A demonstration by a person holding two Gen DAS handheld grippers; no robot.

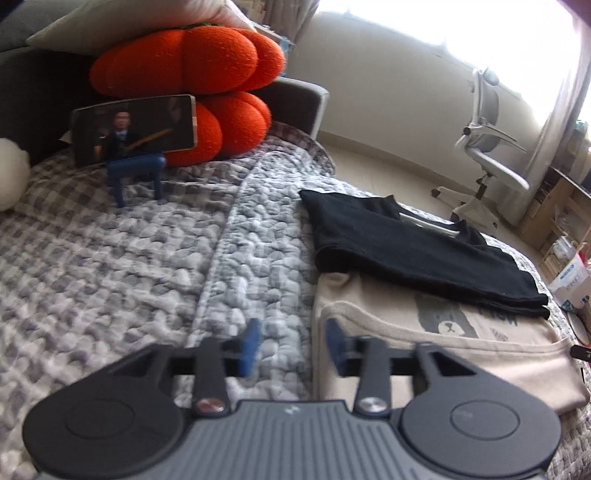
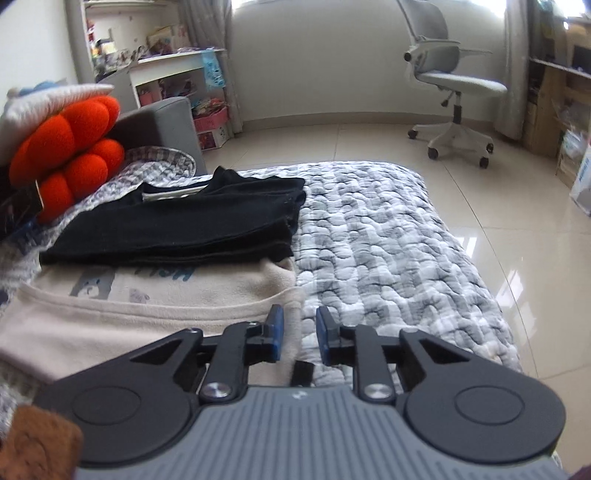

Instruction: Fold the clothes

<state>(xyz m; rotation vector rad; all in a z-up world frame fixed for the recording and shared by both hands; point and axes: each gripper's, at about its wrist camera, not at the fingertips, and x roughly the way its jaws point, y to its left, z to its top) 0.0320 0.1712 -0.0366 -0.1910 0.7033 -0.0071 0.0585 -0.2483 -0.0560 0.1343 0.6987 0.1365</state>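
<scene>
both wrist views sit low over the bed (image 1: 110, 258); sharing the folded clothes (image 2: 177, 229)

Black garment (image 2: 177, 229) on beige bear-print garment (image 2: 147, 306); grey-white checked quilt (image 2: 388, 240); orange cushions (image 1: 184, 62).

We are seeing daylight blowing out the window (image 1: 461, 22) and glaring off the floor (image 2: 517, 236); fisheye distortion is bending the edges, and the near gripper bodies are blurring slightly.
</scene>
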